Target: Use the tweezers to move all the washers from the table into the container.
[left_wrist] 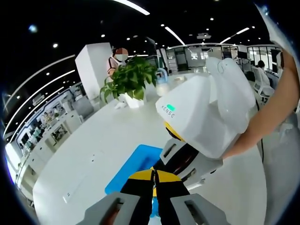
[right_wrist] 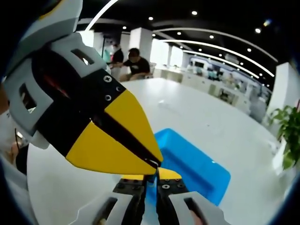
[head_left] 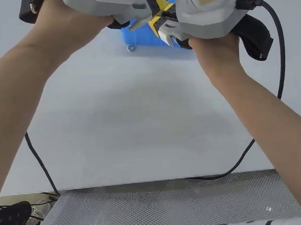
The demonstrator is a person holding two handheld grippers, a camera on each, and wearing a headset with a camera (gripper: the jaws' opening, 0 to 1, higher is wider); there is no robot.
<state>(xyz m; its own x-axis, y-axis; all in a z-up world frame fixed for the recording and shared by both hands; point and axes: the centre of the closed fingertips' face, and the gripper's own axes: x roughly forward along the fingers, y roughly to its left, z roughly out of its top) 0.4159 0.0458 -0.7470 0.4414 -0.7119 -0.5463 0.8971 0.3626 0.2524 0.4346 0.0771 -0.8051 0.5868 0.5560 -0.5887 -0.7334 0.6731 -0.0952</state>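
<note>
White workbench (head_left: 140, 118), open-plan hall beyond | left gripper (left_wrist: 154, 178) and right gripper (right_wrist: 152, 177), both claws clenched, meet at top of frame over blue container (head_left: 141, 37) | likely mid-transfer; next: fine pick of washer-like ring (head_left: 131, 48) just beside container's lower-left corner | tweezers hard to make out, jaws' contents unclear.

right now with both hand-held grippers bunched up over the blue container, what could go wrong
1. The left hand-held gripper and right hand-held gripper sit tip to tip with jaws shut above the blue container; a small slip could knock them together.
2. A small round piece, likely a washer, lies on the table right beside the container and might get nudged away.
</note>
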